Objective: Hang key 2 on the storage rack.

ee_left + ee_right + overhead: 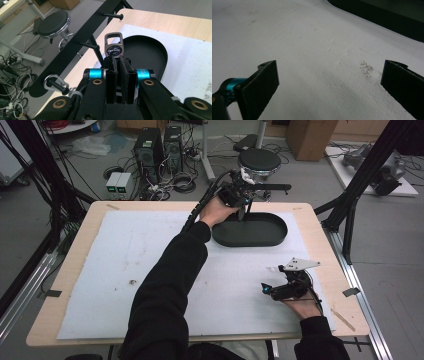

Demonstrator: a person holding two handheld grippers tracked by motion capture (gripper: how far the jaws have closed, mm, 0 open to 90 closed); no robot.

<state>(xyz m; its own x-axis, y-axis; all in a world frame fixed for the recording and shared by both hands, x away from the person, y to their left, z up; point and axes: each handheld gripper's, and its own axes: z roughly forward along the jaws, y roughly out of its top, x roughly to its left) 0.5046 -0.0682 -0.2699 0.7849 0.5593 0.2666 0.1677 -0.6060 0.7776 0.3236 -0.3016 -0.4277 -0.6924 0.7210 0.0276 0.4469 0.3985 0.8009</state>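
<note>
**Inspector A:** Left gripper (117, 65), upper centre of the high view, pinches a metal keychain (114, 46) upright, clasp loop topmost. The nearest free peg (88, 45) on the black rack (75, 42) lies just left of the loop, pointing toward it.

**Inspector B:** Right gripper (329, 75) rests spread wide over the white mat (312, 50), lower right, well apart. The keychain's lower end is hidden between the pads; another clasp (53, 82) already hangs lower left.

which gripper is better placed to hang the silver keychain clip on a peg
Left. The left gripper is shut on the silver metal keychain clip beside the black peg rack; the right gripper rests open over the white mat.
</note>
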